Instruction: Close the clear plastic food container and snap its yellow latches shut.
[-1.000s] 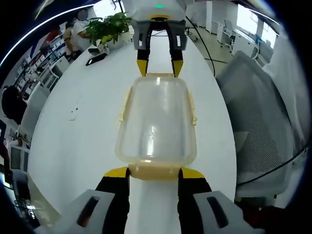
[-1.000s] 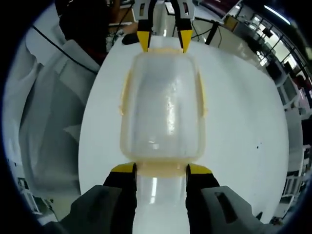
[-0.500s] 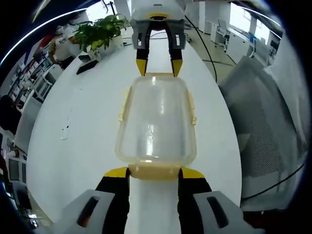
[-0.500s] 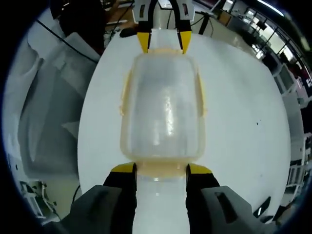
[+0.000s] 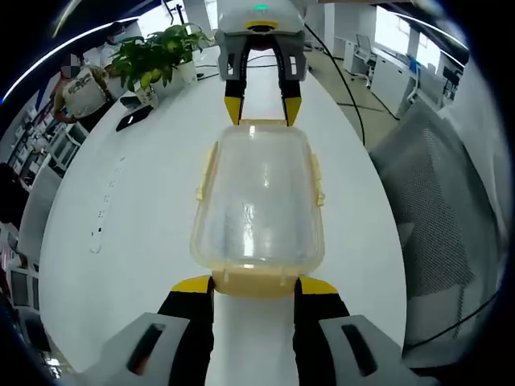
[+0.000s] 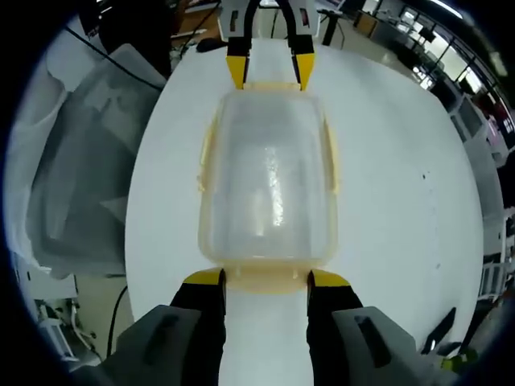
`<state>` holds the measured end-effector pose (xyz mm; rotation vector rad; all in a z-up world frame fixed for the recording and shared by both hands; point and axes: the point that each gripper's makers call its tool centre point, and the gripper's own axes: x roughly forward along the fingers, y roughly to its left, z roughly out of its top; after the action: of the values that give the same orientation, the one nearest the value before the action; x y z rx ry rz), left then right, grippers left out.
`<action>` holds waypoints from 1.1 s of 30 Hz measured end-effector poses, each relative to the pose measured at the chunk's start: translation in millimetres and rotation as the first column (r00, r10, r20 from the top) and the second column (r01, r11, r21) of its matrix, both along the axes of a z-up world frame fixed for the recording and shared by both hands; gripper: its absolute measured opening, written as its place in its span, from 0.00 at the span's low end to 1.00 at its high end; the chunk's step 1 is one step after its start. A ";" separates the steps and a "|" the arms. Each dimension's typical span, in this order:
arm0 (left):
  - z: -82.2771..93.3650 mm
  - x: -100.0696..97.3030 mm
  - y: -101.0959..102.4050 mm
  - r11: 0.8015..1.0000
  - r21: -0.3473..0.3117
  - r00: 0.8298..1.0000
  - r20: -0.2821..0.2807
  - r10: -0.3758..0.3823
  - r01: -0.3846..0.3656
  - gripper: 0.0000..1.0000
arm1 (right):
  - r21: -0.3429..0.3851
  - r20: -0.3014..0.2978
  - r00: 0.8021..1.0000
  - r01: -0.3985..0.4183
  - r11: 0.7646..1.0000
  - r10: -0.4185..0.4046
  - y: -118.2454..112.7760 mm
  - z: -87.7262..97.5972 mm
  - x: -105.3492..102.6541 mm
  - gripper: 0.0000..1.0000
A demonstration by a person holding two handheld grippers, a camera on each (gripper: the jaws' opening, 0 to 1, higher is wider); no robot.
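The clear plastic food container (image 5: 259,197) with its lid on lies lengthwise between my two grippers over the white table (image 5: 129,209). My left gripper (image 5: 255,285) is shut on the container's near yellow end latch (image 5: 255,281). At the far end the right gripper (image 5: 261,112) grips the opposite latch. In the right gripper view the container (image 6: 268,181) runs away from my right gripper (image 6: 265,279), which is shut on its near end latch (image 6: 265,277), and the left gripper (image 6: 268,72) holds the far end. Yellow side latches (image 5: 207,173) lie flat along the long sides.
A potted plant (image 5: 153,52) and a dark phone (image 5: 129,121) sit at the table's far left. A grey mesh chair (image 5: 451,209) stands beside the table's right edge, seen as a chair (image 6: 80,161) on the left in the right gripper view. A person (image 5: 80,88) sits beyond the plant.
Both views have swung relative to the room: plant, chair and table edges have shifted. The container and both grippers keep the same places relative to each other.
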<state>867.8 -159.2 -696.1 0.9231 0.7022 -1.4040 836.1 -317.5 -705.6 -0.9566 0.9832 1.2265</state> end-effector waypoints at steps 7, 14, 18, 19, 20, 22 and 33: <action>-4.7 -1.7 -12.2 1.000 -0.013 1.000 0.002 0.004 -0.004 0.32 | -0.019 -0.001 1.000 -0.013 1.000 0.013 -12.8 -5.1 2.2 0.35; -7.3 0.8 -14.6 1.000 -0.011 1.000 -0.001 0.010 -0.010 0.32 | -0.019 -0.005 1.000 -0.019 1.000 0.019 -16.5 -8.5 7.8 0.35; -7.8 0.3 -15.8 1.000 -0.012 1.000 0.000 0.010 -0.010 0.32 | -0.025 -0.007 1.000 -0.026 0.999 0.026 -17.5 -11.2 8.2 0.35; -8.4 0.0 -15.8 1.000 -0.011 1.000 -0.001 0.010 -0.010 0.32 | -0.025 -0.008 1.000 -0.027 0.999 0.026 -17.6 -12.0 8.3 0.35; -9.0 -0.4 -15.6 1.000 -0.009 1.000 -0.001 0.009 -0.009 0.32 | -0.024 -0.008 1.000 -0.027 0.999 0.027 -17.7 -12.5 8.3 0.35; -11.1 -1.6 -15.3 1.000 -0.007 1.000 -0.004 0.008 -0.008 0.32 | -0.024 -0.011 0.999 -0.030 0.999 0.030 -17.2 -13.9 7.1 0.35; -18.4 -1.8 -16.2 1.000 -0.002 1.000 -0.004 0.007 -0.007 0.32 | -0.030 -0.016 0.999 -0.031 0.999 0.030 -19.1 -19.5 8.5 0.35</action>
<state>866.0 -175.4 -714.6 0.9155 0.7063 -1.4001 844.6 -336.7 -725.1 -0.9905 1.0052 1.2487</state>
